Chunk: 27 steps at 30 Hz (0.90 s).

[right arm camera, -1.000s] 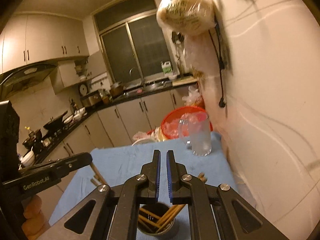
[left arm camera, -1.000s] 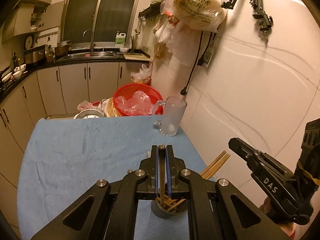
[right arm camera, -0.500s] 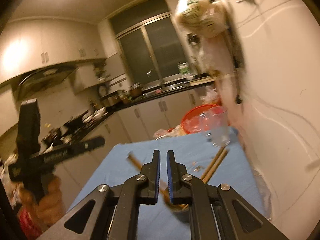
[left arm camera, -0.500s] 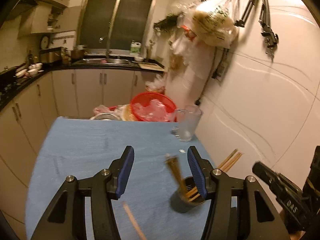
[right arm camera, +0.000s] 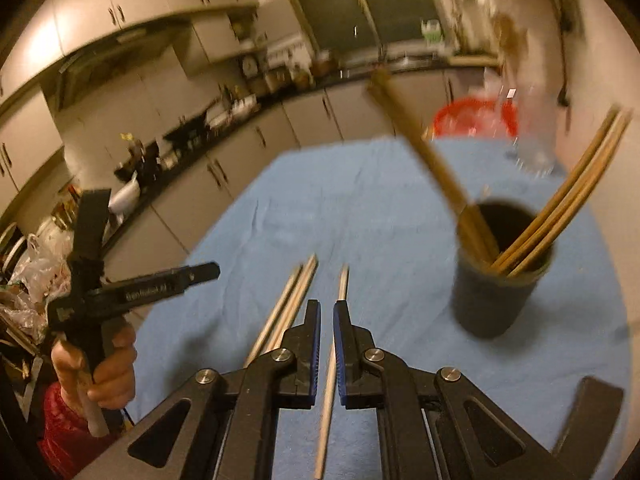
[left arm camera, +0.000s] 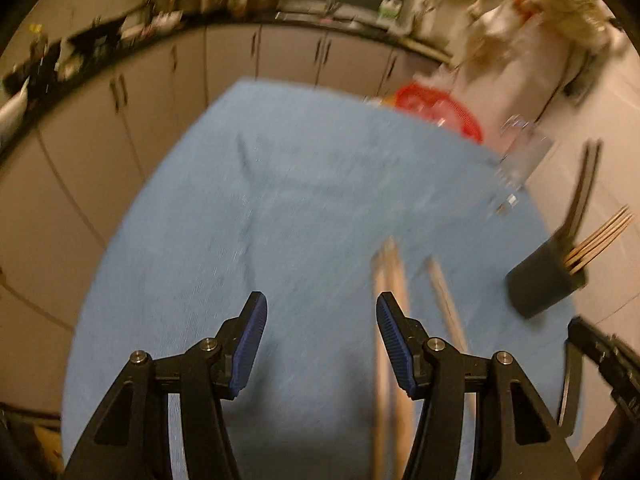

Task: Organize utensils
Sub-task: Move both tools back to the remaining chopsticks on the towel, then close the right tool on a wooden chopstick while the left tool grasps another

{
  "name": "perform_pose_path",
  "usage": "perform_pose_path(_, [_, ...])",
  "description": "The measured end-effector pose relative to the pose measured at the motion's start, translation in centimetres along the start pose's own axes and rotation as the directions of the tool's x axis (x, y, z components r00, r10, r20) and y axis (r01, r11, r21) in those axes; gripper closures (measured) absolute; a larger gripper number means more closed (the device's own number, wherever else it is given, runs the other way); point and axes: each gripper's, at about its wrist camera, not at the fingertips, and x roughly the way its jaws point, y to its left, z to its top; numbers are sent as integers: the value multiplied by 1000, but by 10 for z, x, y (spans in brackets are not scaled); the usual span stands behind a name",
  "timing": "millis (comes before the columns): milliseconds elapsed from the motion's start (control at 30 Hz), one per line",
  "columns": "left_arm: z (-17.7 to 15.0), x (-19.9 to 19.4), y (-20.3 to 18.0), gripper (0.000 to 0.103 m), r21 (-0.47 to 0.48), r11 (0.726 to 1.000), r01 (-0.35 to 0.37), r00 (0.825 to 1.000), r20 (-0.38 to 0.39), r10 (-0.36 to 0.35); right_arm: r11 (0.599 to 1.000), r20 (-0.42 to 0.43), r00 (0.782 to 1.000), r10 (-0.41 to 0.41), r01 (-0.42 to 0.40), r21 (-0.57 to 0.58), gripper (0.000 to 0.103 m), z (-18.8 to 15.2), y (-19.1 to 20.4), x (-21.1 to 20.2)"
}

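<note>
A dark round holder (right arm camera: 500,272) stands on the blue cloth at the right with several wooden chopsticks (right arm camera: 560,200) leaning in it; it also shows in the left wrist view (left arm camera: 544,280). Loose chopsticks (right arm camera: 288,304) lie flat on the cloth, seen blurred in the left wrist view (left arm camera: 390,320) too. My left gripper (left arm camera: 318,340) is open and empty above the cloth, left of those chopsticks. My right gripper (right arm camera: 327,344) is nearly shut with a narrow gap, above one loose chopstick (right arm camera: 334,360). Whether it touches the stick is unclear.
The blue cloth (left arm camera: 280,200) covers the table against the right wall. A clear glass mug (left arm camera: 520,156) and a red basket (left arm camera: 436,112) sit at the far right. Kitchen cabinets and a counter run behind and to the left.
My left gripper opened and let go of chopsticks. Both grippers drew back and tilted down; loose chopsticks now lie on the cloth and the holder sits further right.
</note>
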Motion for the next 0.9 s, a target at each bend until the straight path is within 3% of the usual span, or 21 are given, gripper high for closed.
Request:
perform_pose_path(200, [-28,22,7,45,29,999,-26,998,-53,28,998,-119,991,-56,54,-17,95,-3,6,45])
perform_pose_path(533, [-50,31,-1,45,143,980,-135,991,8,135,994,-250,963,-95,105,26,95,24,-3,108])
perform_pose_path(867, [-48,31,2,41,159,980,-120,993,-2,122,982,-312,933,-179,189,3,94,44,-6,164])
perform_pose_path(900, [-45,31,2,41,155,982,-106,994,-9,109,985,-324,933,-158,174,21,93,42,-8,168])
